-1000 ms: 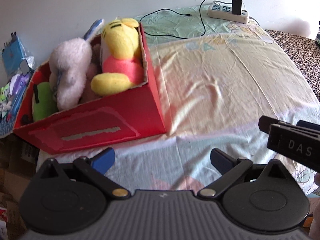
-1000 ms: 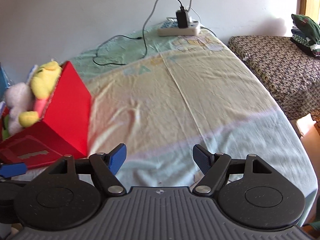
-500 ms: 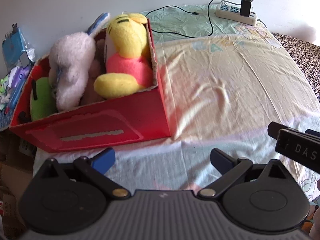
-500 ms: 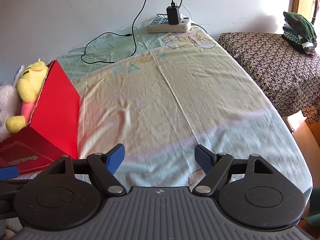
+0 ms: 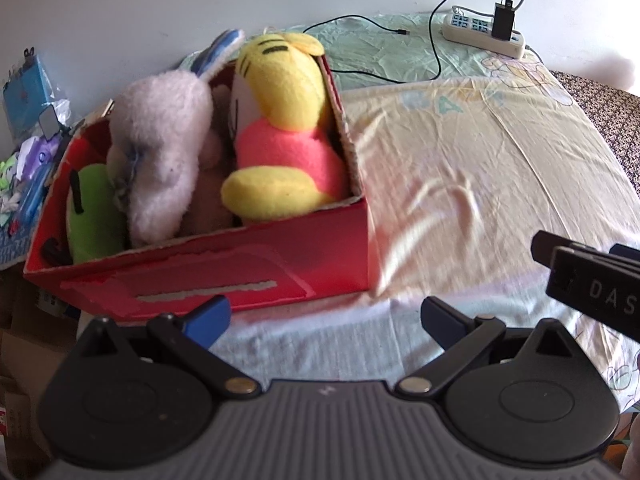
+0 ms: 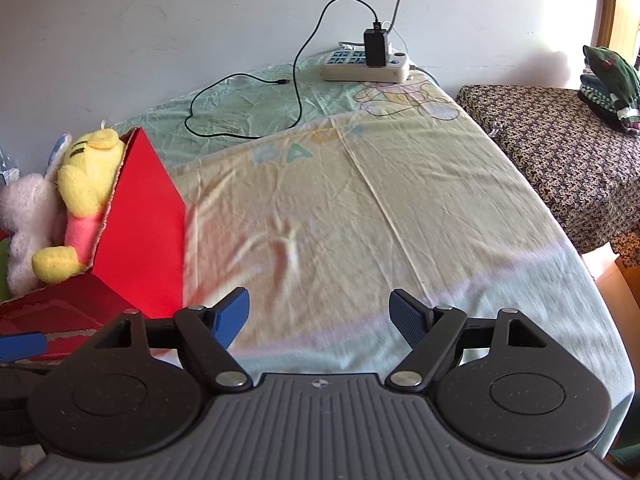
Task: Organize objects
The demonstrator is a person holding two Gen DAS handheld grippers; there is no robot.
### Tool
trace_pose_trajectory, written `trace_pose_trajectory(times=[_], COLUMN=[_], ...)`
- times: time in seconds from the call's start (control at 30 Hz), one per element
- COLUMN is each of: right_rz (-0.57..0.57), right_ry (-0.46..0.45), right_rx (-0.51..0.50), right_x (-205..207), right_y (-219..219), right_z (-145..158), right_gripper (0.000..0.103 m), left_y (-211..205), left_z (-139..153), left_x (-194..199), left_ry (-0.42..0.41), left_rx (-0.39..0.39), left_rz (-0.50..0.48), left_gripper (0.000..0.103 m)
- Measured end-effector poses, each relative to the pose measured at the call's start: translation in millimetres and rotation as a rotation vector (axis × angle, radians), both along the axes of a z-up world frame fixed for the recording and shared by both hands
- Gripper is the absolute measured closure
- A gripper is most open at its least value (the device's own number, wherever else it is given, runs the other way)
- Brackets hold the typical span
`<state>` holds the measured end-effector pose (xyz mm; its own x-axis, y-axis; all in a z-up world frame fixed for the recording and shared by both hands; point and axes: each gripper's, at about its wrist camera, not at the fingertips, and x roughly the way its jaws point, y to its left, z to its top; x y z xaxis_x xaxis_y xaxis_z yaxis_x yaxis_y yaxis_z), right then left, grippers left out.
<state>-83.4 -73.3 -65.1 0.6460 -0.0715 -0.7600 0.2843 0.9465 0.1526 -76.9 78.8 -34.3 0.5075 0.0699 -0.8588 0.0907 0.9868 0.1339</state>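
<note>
Left wrist view: the left gripper (image 5: 324, 314) has its blue fingers (image 5: 208, 316) spread wide with nothing between them, hanging over the near edge of the bed (image 5: 460, 168); the red box (image 5: 248, 276) sits just ahead at the bed's left edge, stuffed with toys: a yellow bear (image 5: 280, 136) against the right wall, a pale bunny (image 5: 164, 156) in the middle, something green (image 5: 94, 212) at the left end; the right gripper (image 5: 588, 284) pokes in from the right, clear of the box; a power strip (image 5: 484, 34) with a black cable (image 5: 434, 46) lies at the far edge.

Right wrist view: right gripper (image 6: 318, 314) fingers (image 6: 408, 316) also spread, holding nothing, over bare sheet; box (image 6: 148, 232) off to the left, bear (image 6: 86, 184) peeking out; strip (image 6: 366, 66) at the far edge; folded clothes (image 6: 610, 80) on a patterned surface (image 6: 560, 152) beside the bed.
</note>
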Motion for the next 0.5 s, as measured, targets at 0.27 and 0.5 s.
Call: trace_pose_trajectory(times=[0.27, 0.5], right_rz=[-0.012, -0.048], right_ry=[0.037, 0.052], right_rx=[0.007, 0.01], right_x=[3.6, -1.1], right_y=[4.8, -6.7], right_z=[-6.8, -11.0], right_gripper=[0.024, 0.024], left_y=[-2.6, -20.8], left_z=[-11.0, -17.0], left_x=[3.8, 2.0], left_ry=[0.061, 0.084], left_rx=[-0.027, -0.031], left_rz=[-0.037, -0.087], left_gripper=[0.003, 0.002])
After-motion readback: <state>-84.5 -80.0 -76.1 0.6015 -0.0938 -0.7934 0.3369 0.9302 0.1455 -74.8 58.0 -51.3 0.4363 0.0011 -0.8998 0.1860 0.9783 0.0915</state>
